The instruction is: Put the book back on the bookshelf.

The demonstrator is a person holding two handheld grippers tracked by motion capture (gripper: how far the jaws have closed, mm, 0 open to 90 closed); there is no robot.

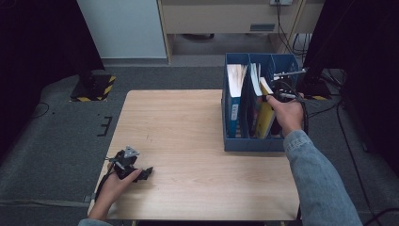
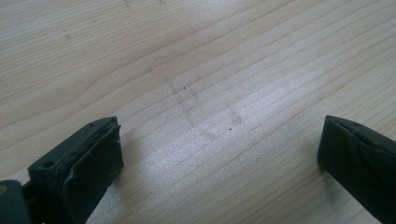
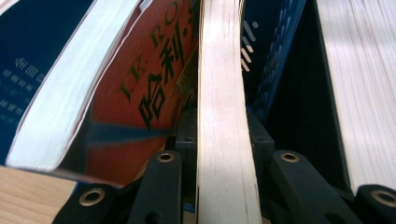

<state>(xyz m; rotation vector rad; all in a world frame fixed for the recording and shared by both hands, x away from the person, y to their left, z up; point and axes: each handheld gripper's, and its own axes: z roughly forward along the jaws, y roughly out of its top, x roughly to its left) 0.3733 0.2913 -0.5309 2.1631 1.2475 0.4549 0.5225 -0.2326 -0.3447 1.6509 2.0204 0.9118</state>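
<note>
The left gripper (image 1: 147, 173) rested low on the wooden table (image 1: 188, 136) near its front left corner, jaws spread wide over bare wood. Farther back, the blue file box (image 1: 254, 143) held upright books. There the right gripper (image 3: 223, 140) pinched a yellow book (image 1: 265, 120) by its page edge.

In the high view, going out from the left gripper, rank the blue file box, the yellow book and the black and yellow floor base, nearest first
From the left gripper:
1. Black and yellow floor base, beyond the table's far-left corner.
2. Blue file box, on the table's right.
3. Yellow book, inside that box, farther right.
</note>
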